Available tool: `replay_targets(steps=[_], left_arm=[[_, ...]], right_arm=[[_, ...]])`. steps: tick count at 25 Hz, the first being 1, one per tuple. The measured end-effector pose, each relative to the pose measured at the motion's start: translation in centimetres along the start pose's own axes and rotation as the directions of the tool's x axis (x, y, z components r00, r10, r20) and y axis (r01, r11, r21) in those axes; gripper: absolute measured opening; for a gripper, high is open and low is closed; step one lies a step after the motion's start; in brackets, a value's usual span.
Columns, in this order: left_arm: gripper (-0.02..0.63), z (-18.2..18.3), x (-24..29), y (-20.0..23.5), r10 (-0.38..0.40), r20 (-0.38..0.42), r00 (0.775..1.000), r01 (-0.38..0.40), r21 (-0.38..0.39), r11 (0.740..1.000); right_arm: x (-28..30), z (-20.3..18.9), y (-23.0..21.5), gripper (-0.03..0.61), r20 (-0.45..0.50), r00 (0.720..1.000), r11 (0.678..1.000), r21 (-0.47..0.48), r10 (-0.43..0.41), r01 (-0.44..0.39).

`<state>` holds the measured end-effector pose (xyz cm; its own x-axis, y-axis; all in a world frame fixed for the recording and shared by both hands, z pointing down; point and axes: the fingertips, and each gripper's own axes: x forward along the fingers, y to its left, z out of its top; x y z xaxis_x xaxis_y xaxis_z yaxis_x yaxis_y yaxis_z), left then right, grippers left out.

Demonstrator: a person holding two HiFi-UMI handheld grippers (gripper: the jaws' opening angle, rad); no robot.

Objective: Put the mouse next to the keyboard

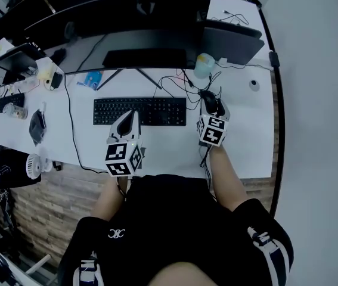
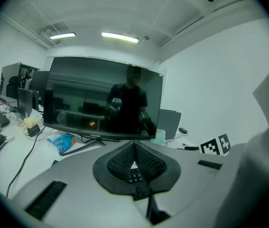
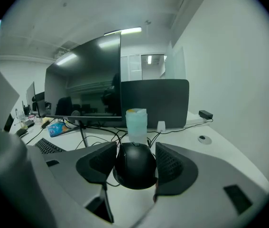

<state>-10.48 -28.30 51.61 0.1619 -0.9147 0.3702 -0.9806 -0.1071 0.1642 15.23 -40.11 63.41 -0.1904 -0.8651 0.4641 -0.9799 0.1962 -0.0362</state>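
The black mouse [image 1: 207, 99] [image 3: 135, 167] is just right of the black keyboard [image 1: 140, 111] [image 3: 48, 146] on the white desk [image 1: 246, 130]. My right gripper [image 1: 211, 104] [image 3: 135, 161] has its jaws set wide on either side of the mouse, and both pads touch its flanks. Whether the mouse rests on the desk or hangs slightly above it I cannot tell. My left gripper [image 1: 132, 114] [image 2: 134, 148] hovers over the keyboard's front edge with its tips together and nothing held.
A wide monitor [image 1: 127, 16] [image 2: 106, 99] stands behind the keyboard. A pale cup [image 1: 204, 64] [image 3: 136, 125] and tangled cables [image 1: 177, 82] lie just beyond the mouse. A laptop stand [image 1: 231, 40], a blue packet [image 1: 91, 79] and clutter at the left [image 1: 14, 100] fill the desk.
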Motion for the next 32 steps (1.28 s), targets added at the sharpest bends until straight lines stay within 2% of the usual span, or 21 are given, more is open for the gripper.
replay_targets(steps=[8,18,23,26,30,32], left_arm=[[0.012,-0.8,0.0,0.0,0.007,-0.019,1.000,-0.007,0.000,1.000],[0.012,-1.3,-0.5,-0.1,0.007,-0.030,1.000,-0.006,0.013,1.000],[0.012,-1.3,-0.7,-0.7,-0.016,-0.030,0.999,0.016,0.028,0.999],[0.012,-1.1,-0.7,-1.2,-0.031,-0.025,0.999,0.032,0.039,0.999],[0.012,-1.0,-0.3,-1.6,-0.048,-0.024,0.999,0.049,0.044,0.998],[0.012,-1.0,-0.1,-1.7,-0.056,-0.022,0.998,0.057,0.041,0.998]], right_arm=[[1.2,-4.9,0.9,0.273,-0.118,0.993,0.999,-0.031,0.021,-0.025],[1.3,-9.3,1.3,0.270,-0.203,0.979,0.999,-0.035,0.032,-0.039],[1.1,-10.8,2.0,0.268,-0.297,0.952,0.996,-0.040,0.067,-0.083],[1.3,-12.0,2.3,0.265,-0.351,0.934,0.996,-0.041,0.062,-0.081],[1.4,-12.0,2.8,0.267,-0.405,0.914,0.976,-0.189,0.020,-0.105],[1.7,-12.1,2.8,0.268,-0.444,0.896,0.965,-0.230,0.012,-0.127]])
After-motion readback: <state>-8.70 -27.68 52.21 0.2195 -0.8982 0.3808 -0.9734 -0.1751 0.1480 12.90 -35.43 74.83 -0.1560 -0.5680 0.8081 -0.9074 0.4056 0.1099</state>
